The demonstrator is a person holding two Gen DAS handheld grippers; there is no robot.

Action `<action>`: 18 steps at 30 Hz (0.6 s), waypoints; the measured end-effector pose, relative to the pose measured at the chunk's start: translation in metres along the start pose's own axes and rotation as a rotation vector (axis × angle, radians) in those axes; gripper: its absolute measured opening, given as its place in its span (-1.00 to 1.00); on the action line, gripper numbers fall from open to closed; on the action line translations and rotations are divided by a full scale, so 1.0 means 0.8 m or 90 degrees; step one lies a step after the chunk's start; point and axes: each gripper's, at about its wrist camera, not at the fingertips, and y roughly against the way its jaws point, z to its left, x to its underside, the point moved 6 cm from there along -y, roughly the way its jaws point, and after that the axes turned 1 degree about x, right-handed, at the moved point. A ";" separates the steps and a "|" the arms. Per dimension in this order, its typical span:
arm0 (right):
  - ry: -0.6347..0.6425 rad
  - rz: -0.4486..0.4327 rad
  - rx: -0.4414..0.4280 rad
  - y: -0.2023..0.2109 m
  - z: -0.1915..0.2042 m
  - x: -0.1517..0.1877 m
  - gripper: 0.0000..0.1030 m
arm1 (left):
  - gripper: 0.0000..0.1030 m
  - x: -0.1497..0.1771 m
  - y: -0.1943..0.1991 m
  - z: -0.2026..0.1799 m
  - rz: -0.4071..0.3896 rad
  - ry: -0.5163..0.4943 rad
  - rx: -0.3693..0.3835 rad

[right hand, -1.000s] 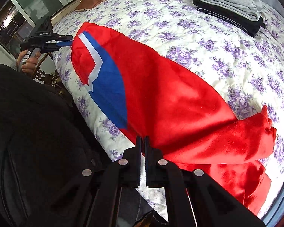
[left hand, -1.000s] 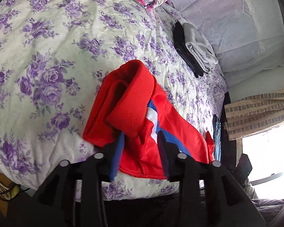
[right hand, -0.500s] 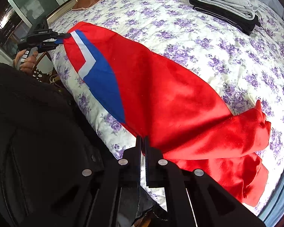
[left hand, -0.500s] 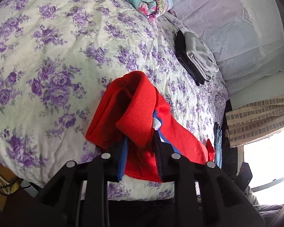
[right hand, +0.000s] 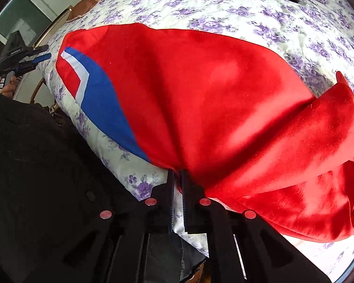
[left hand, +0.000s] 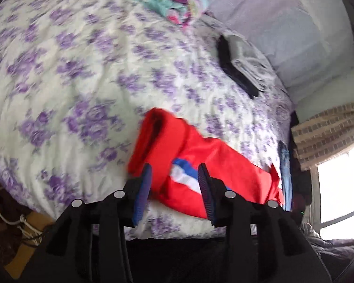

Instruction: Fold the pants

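Left view: the left gripper (left hand: 174,179) is wide open, with the red pants (left hand: 200,162) on the bed (left hand: 82,70) between its fingers. It should close low on the cloth.

Right view: the right gripper (right hand: 177,184) pinches the pants' near edge. Pull gently and evenly.

Daylit; window (left hand: 342,188) overexposed; left view motion-blurred; fisheye edges.

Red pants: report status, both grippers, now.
Left gripper open, fingers straddling the waistband end. Right gripper shut on the red fleece pants with blue-and-white stripe, flat on the floral bedspread. Folded grey-and-black clothes well clear.
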 end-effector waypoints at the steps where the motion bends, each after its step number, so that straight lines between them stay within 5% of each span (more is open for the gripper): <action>1: -0.009 -0.001 -0.002 -0.001 -0.003 -0.001 -0.88 | -0.24 -0.001 -0.012 -0.018 0.019 -0.030 0.015; 4: -0.052 -0.005 -0.021 -0.008 -0.013 -0.001 -0.87 | -0.19 0.013 -0.079 -0.038 0.093 -0.096 -0.030; 6: -0.084 -0.008 -0.042 -0.004 -0.016 0.005 -0.85 | -0.25 0.027 -0.121 -0.014 0.147 -0.075 -0.073; 8: -0.117 -0.019 -0.052 0.016 -0.020 0.004 -0.79 | -0.39 0.036 -0.135 0.004 0.166 -0.032 -0.060; 11: -0.169 -0.136 -0.022 0.084 -0.032 -0.019 -0.39 | -0.39 0.036 -0.130 0.008 0.158 -0.020 -0.048; 13: -0.245 -0.200 0.095 0.120 -0.067 -0.040 0.24 | -0.38 0.036 -0.133 0.012 0.161 -0.006 -0.042; 16: -0.331 -0.200 0.258 0.124 -0.123 -0.068 0.25 | -0.34 0.036 -0.136 0.012 0.164 -0.001 -0.048; 18: -0.369 -0.189 0.315 0.112 -0.149 -0.084 0.22 | -0.27 0.037 -0.136 0.009 0.161 0.000 -0.045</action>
